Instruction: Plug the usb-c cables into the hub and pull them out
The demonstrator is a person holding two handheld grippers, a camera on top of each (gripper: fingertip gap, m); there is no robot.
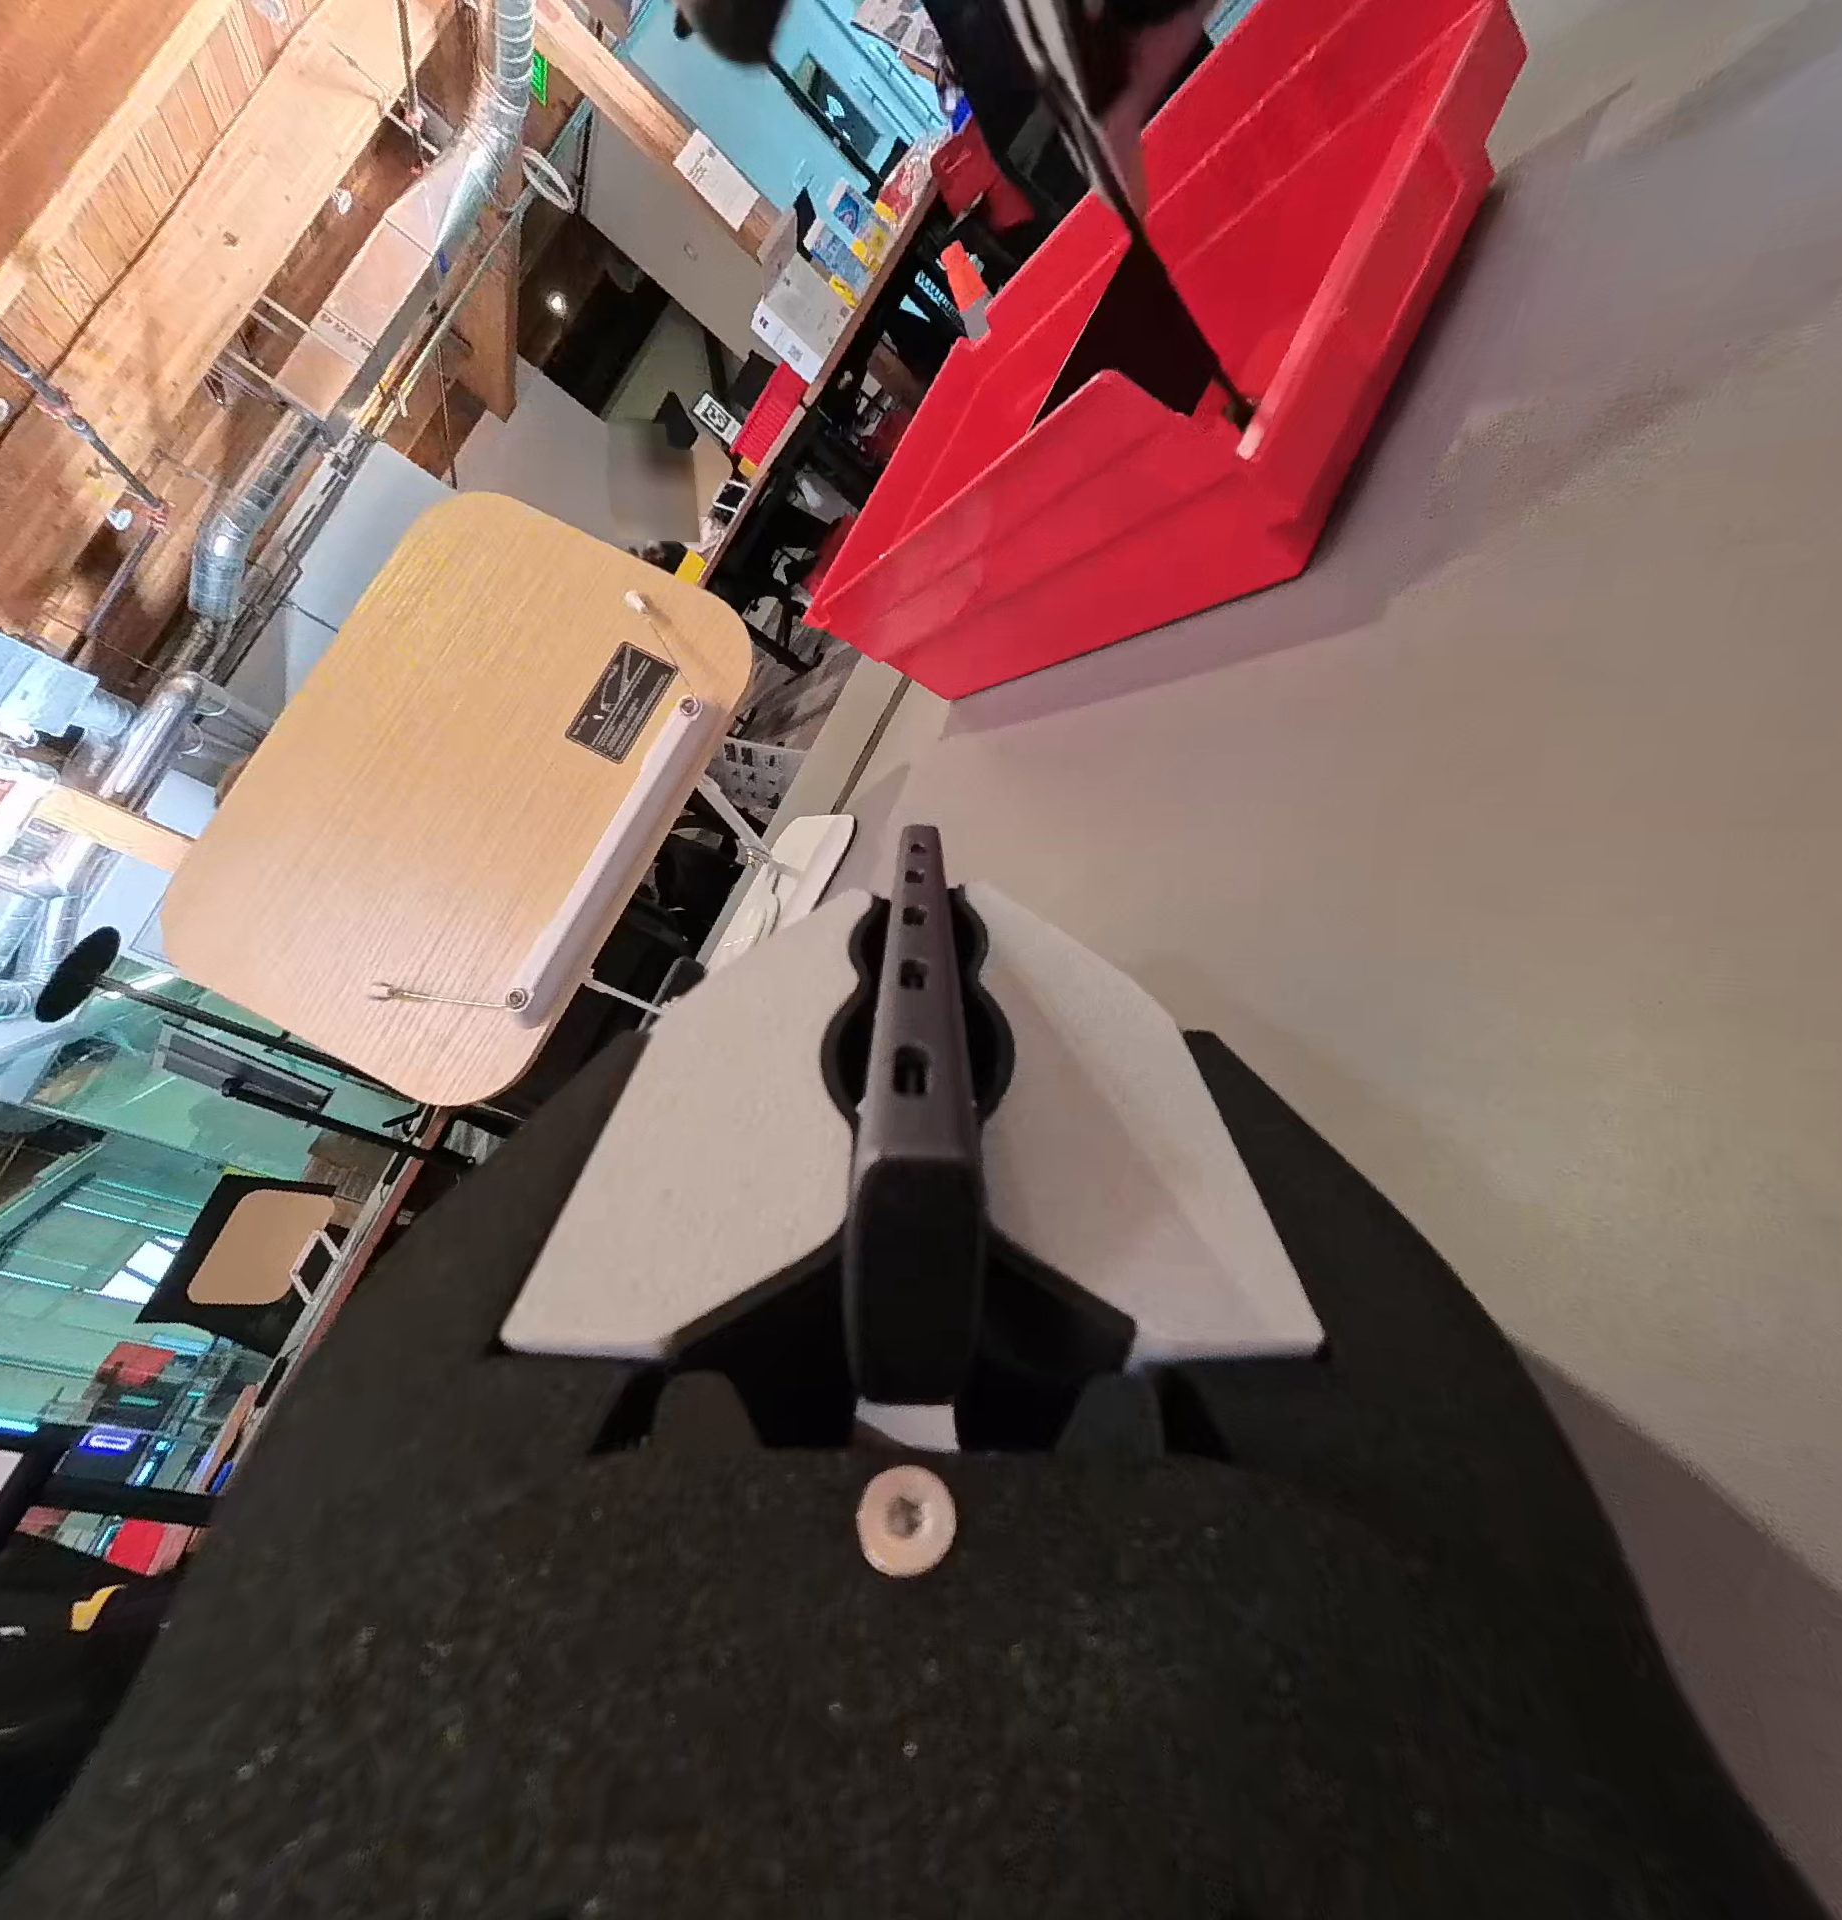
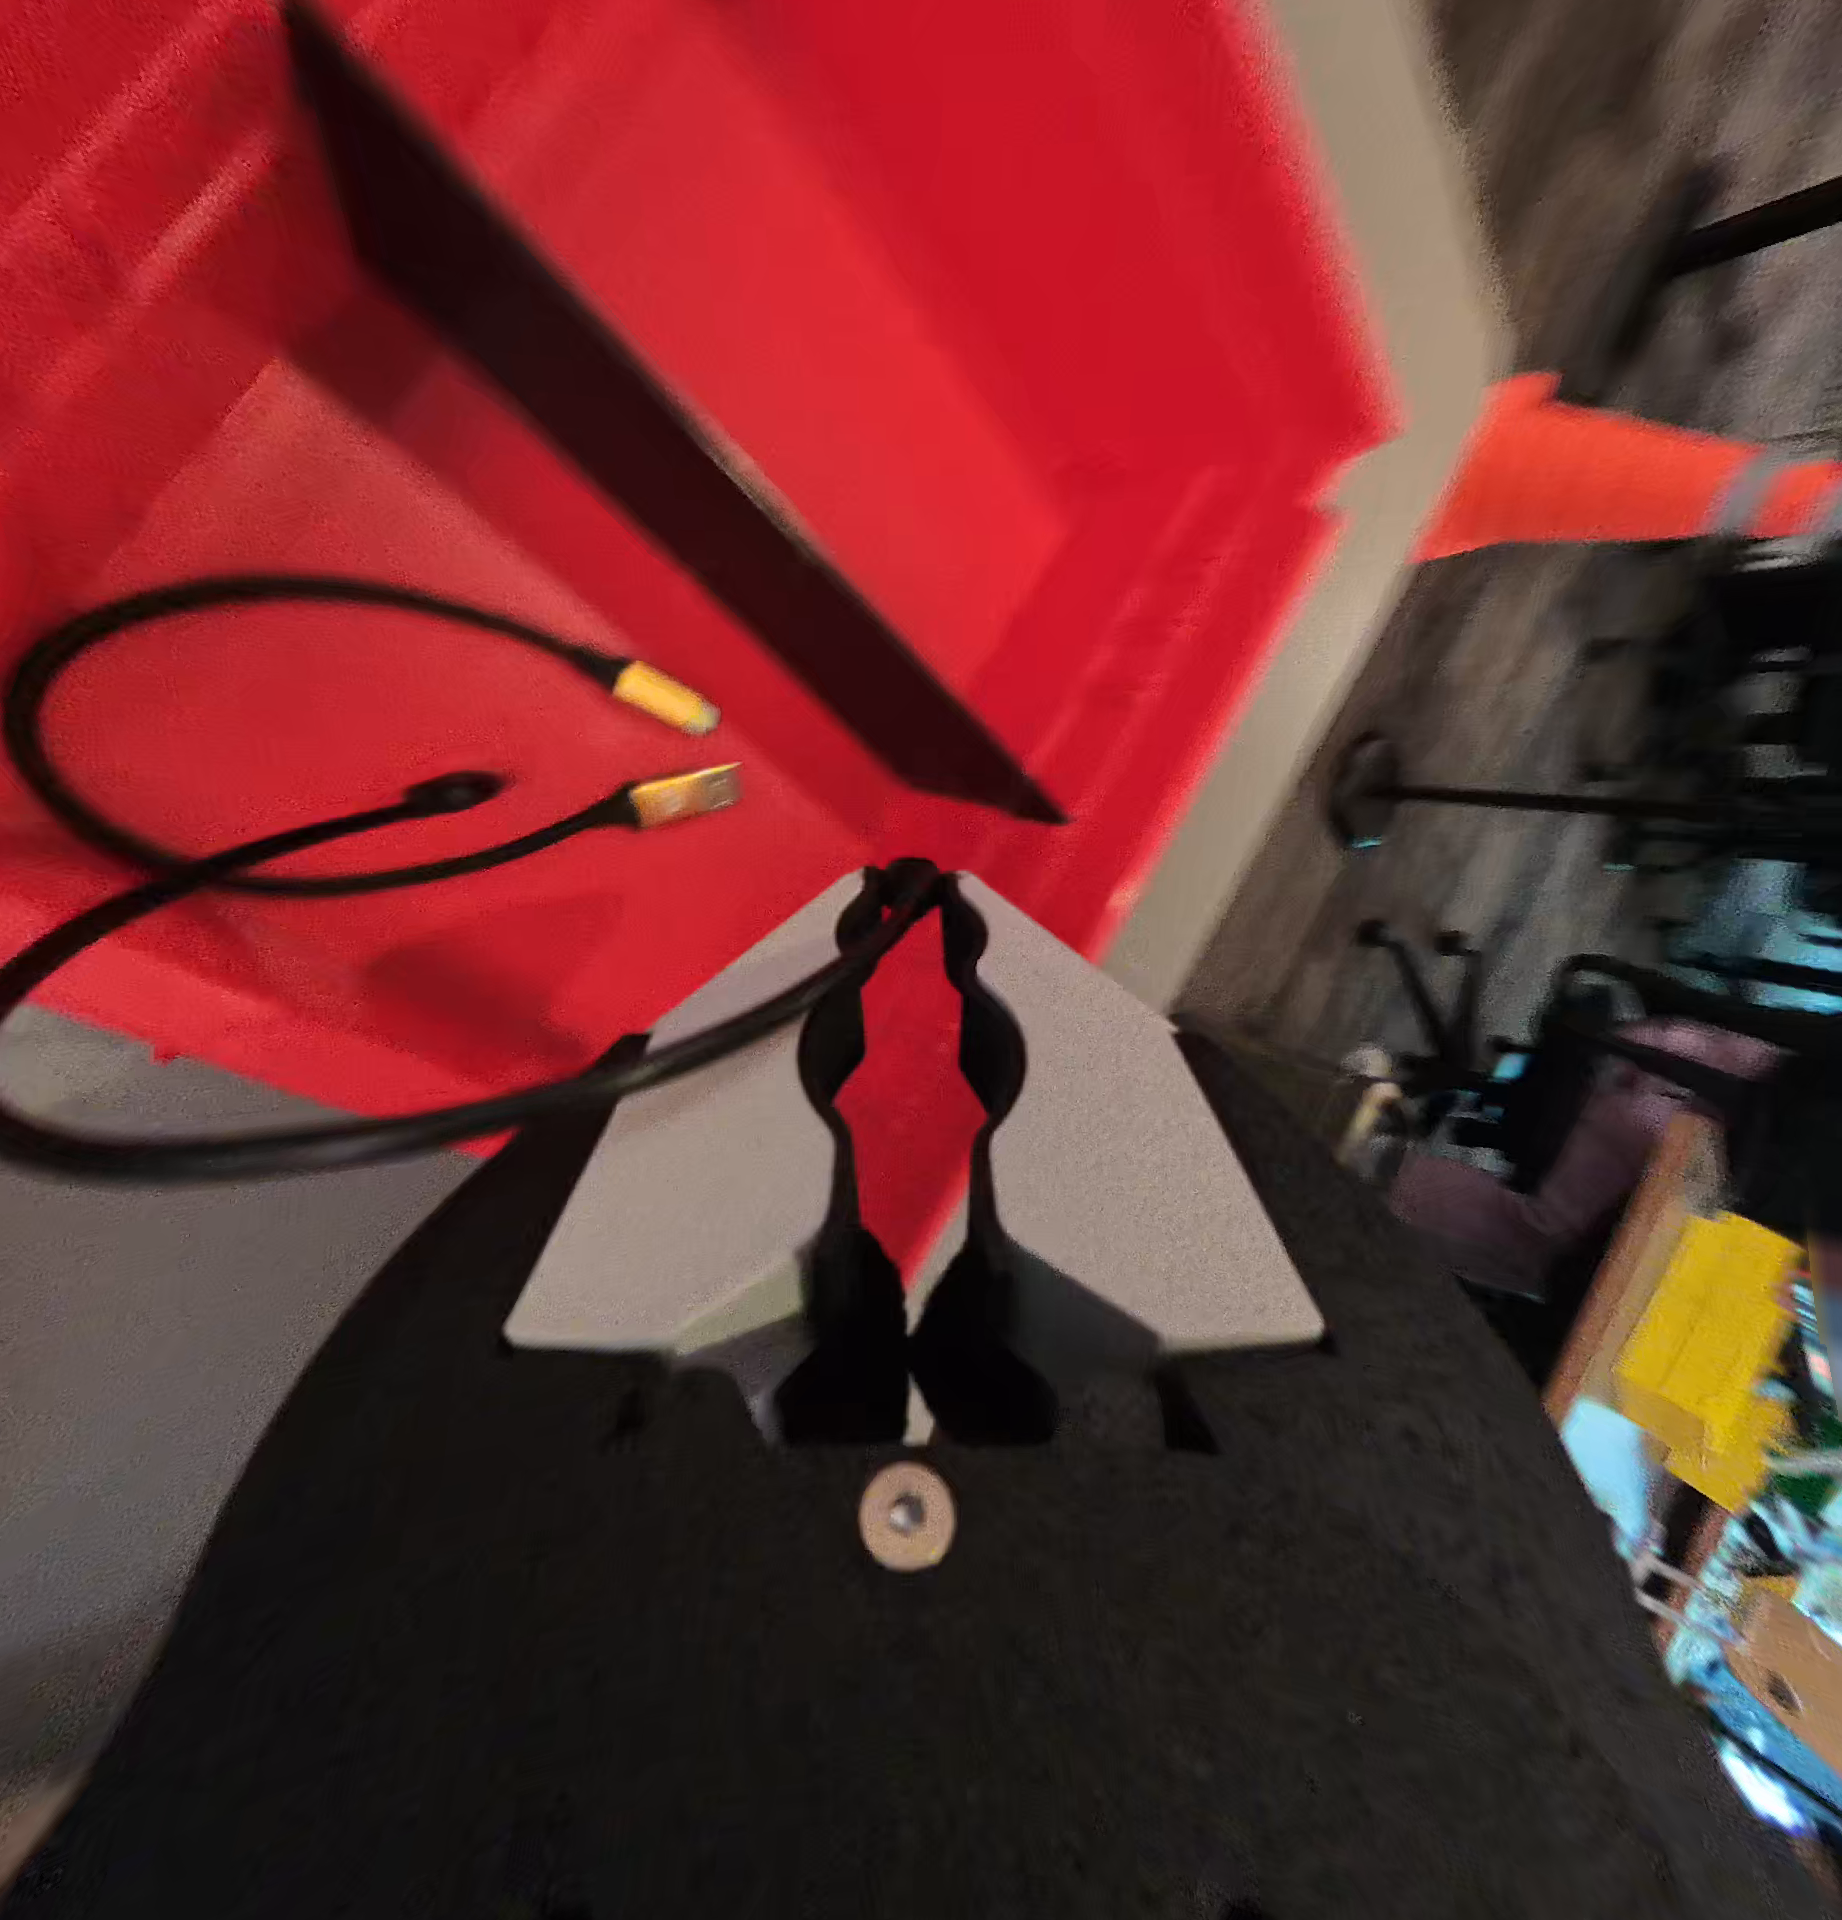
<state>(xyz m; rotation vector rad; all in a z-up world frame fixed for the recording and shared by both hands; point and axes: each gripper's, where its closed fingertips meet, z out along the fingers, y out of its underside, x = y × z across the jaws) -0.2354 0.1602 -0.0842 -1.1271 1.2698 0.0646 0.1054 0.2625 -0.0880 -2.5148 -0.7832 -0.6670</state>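
Left gripper (image 1: 912, 914): closed on the hub (image 1: 915, 1023), a slim dark bar held edge-up between the white fingers (image 1: 688, 1143). A row of small ports faces up along its top edge. It is held above the grey table (image 1: 1468, 935), apart from the red bin (image 1: 1156, 488).

Right gripper (image 2: 904, 878): nearly closed, tips pinching a black cable (image 2: 273, 1138); the gap lower between the fingers is empty. The cable loops out to the left. Picture blurred.

Cable ends: two gold plugs, one (image 2: 665, 698) above the other (image 2: 685, 795), lying or hanging free over the bin floor (image 2: 325, 582), near a black divider (image 2: 626, 457). Whether either belongs to the pinched cable cannot be told with certainty. None is in the hub.

Step in hand, judged: bringing a cable to the hub; no plugging done yet.

Handling notes:
- The grip sits on the cord, away from any plug; a slack end will swing and miss a port. A hold right behind the plug would serve better.
- Keep the hub steady, ports turned toward the incoming plug.
- Align the plug's long axis with the slot, then push straight.
- Risk: the loop snagging the bin wall or the other cable.
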